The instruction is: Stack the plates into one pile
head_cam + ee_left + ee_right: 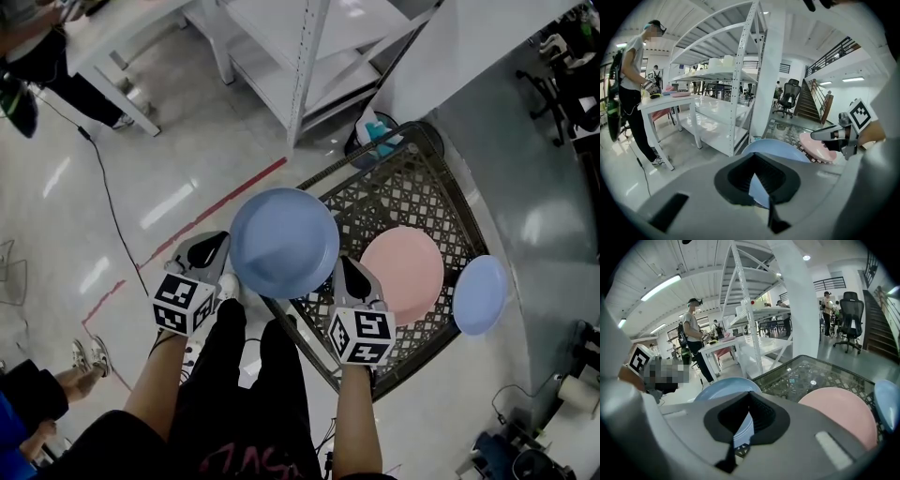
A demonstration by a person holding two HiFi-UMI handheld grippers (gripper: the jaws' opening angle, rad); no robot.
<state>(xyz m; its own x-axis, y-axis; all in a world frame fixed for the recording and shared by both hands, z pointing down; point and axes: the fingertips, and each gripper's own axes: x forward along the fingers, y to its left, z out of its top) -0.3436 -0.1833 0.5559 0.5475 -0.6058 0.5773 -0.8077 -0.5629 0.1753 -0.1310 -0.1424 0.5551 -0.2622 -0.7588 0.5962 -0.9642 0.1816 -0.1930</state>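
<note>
A: In the head view, where is the blue plate seen?
B: It is held in the air at the left corner of the table, pinched at one rim by the left gripper and at the other by the right gripper. A pink plate lies on the table, and a small plate is seen at its right edge.
A: And the left gripper view?
B: The jaws are closed on the blue plate's rim.
A: The right gripper view?
B: The jaws are likewise clamped on the rim, with the pink plate beyond.
</note>
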